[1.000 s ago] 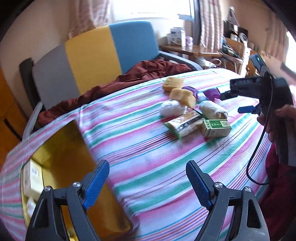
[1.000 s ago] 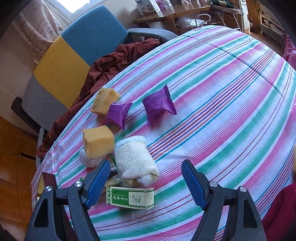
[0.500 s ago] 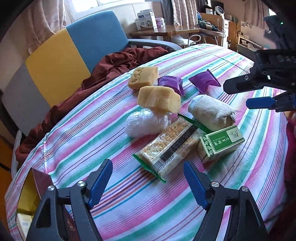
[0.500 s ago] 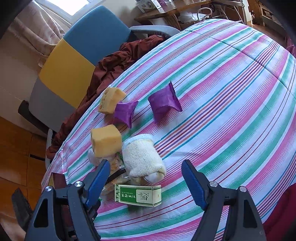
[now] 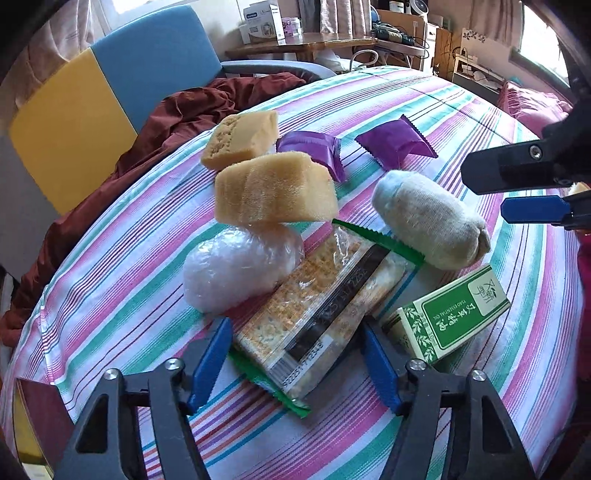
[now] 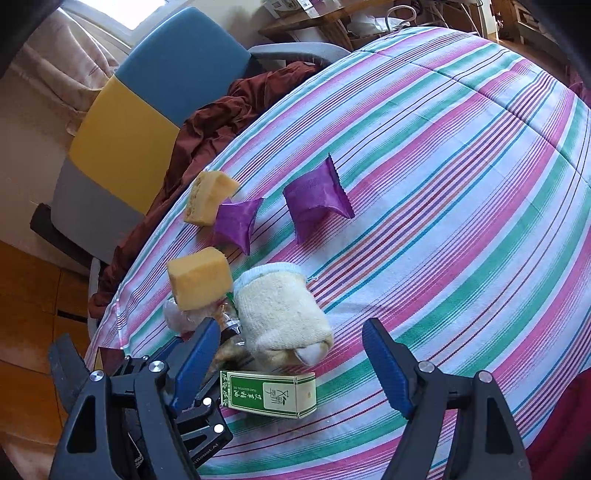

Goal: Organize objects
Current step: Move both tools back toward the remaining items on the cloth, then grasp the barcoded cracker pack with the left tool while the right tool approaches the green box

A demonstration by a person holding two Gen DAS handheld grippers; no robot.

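Striped bedspread point(image 5: 461, 122) clutter: wide-open, empty left gripper point(image 5: 295, 363) straddles the cracker pack point(image 5: 317, 314), so I'd squeeze gently, mid-pack.

Bare bedspread point(image 6: 461, 206) beyond purple packets point(image 6: 317, 195)

Bright daylight from window point(image 6: 110, 14) behind, soft shadows, sharp focus, fisheye bending, dark vignetted corners
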